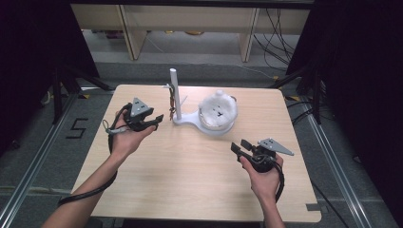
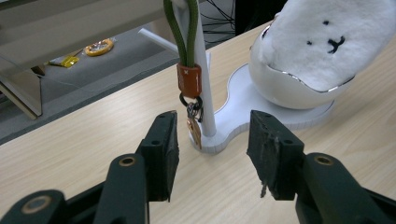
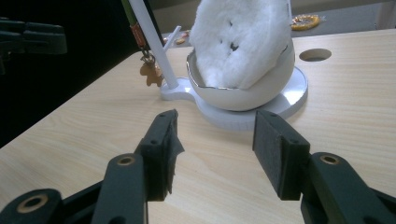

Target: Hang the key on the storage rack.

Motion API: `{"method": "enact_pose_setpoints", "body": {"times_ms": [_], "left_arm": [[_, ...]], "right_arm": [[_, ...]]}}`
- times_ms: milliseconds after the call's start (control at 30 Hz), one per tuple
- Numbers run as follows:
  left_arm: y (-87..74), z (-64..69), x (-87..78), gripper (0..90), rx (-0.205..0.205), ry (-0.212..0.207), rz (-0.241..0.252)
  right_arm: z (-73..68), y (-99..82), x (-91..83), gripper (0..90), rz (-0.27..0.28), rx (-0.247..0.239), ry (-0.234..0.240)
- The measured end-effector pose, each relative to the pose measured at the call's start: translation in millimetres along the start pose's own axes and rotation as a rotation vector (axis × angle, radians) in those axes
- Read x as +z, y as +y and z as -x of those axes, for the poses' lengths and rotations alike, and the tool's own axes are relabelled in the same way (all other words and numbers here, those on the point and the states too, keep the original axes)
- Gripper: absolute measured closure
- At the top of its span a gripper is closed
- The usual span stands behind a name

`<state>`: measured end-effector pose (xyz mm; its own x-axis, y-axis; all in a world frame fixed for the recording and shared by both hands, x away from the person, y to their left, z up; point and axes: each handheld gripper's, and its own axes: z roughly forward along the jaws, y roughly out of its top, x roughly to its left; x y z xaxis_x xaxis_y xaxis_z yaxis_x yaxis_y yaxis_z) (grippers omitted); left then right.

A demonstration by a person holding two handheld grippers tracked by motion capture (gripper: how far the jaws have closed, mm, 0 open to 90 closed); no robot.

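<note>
Nearest me, my right gripper [image 1: 241, 147] sits low over the right side of the wooden table [image 1: 190, 190], jaws spread apart with nothing between them, aimed toward the white bowl [image 1: 216, 124]. My left gripper [image 1: 157, 119] is farther up on the left, jaws likewise parted and empty, just beside the white stand [image 1: 174, 90]. In the left gripper view, a green strap [image 2: 183, 32] hangs down the stand's post, ending in a brown leather tab [image 2: 189, 80] with a small keyring charm [image 2: 194, 127] dangling near the base. Beyond that, the bowl rests on the stand's round base, holding a white plush toy [image 2: 327, 37] with a small stitched face.
</note>
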<state>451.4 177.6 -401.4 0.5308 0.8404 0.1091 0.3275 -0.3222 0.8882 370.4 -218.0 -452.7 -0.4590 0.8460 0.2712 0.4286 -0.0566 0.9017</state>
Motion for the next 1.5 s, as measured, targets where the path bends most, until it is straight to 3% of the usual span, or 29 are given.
{"method": "enact_pose_setpoints", "body": {"times_ms": [100,333,367,400,433,533,667,700,733,767,800,867,900,1033,1133,1200,1233,1333,1367,1500], "left_arm": [[-9.7,-4.1,-7.8,50.8,-0.017,0.002,0.007],[-27.8,-9.9,-24.8,49.2,-0.054,0.004,0.028],[-30.4,-10.6,-27.3,48.9,-0.059,0.003,0.03],[-30.4,-10.6,-27.3,48.5,-0.059,0.003,0.03],[-33.3,-11.4,-29.5,48.5,-0.061,0.003,0.037],[-46.0,-13.8,-37.7,46.8,-0.073,-0.002,0.057],[-55.0,-15.2,-43.5,45.8,-0.086,0.009,0.052],[-59.2,-15.7,-45.9,45.6,-0.092,0.016,0.052],[-66.1,-16.0,-49.3,45.1,-0.101,0.021,0.049],[-70.0,-15.8,-50.5,45.0,-0.108,0.023,0.055],[-70.0,-15.8,-50.5,44.9,-0.108,0.023,0.055],[-78.0,-15.9,-53.2,44.5,-0.115,0.025,0.063],[-86.6,-16.1,-55.9,44.3,-0.128,0.031,0.072],[-99.7,-16.8,-57.9,43.9,-0.15,0.041,0.094],[-122.4,-17.3,-57.8,43.6,-0.19,0.059,0.107],[-126.0,-17.3,-58.0,43.4,-0.195,0.064,0.101],[-136.7,-18.1,-57.2,43.4,-0.209,0.073,0.109],[-144.1,-18.2,-56.5,43.3,-0.222,0.084,0.12],[-148.3,-18.1,-56.6,43.2,-0.23,0.091,0.119],[-160.8,-18.9,-55.8,42.7,-0.237,0.097,0.141]], "right_arm": [[-1.1,-0.3,-0.2,51.2,-0.012,0.041,0.009],[2.8,0.0,-2.3,50.9,-0.007,0.024,-0.006],[0.9,-0.4,-3.0,50.9,-0.016,0.062,-0.011],[0.9,-0.4,-3.0,50.9,-0.016,0.062,-0.011],[4.8,-0.7,-2.0,50.8,-0.005,0.025,-0.013],[8.8,-2.2,-1.8,50.6,-0.003,0.011,-0.033],[10.3,-2.5,-3.5,50.5,-0.011,0.023,-0.034],[7.1,-2.6,-4.5,50.4,-0.023,0.069,-0.032],[11.6,-3.1,-4.0,50.3,-0.013,0.03,-0.041],[9.9,-4.0,-4.0,50.3,-0.017,0.065,-0.04],[10.7,-4.1,-4.6,50.3,-0.021,0.069,-0.039],[13.8,-4.5,-3.5,50.3,-0.014,0.042,-0.033],[16.8,-5.7,-4.1,50.2,-0.017,0.025,-0.053],[18.2,-7.6,-4.4,50.0,-0.021,0.037,-0.066],[19.2,-10.1,-5.9,49.8,-0.033,0.061,-0.061],[22.2,-11.4,-5.2,49.8,-0.029,0.033,-0.071],[23.3,-13.3,-4.7,49.7,-0.03,0.045,-0.083],[21.8,-15.3,-5.7,49.6,-0.053,0.081,-0.085],[24.7,-16.8,-4.7,49.6,-0.044,0.053,-0.094],[30.2,-22.9,-2.9,49.3,-0.06,0.043,-0.099]]}}
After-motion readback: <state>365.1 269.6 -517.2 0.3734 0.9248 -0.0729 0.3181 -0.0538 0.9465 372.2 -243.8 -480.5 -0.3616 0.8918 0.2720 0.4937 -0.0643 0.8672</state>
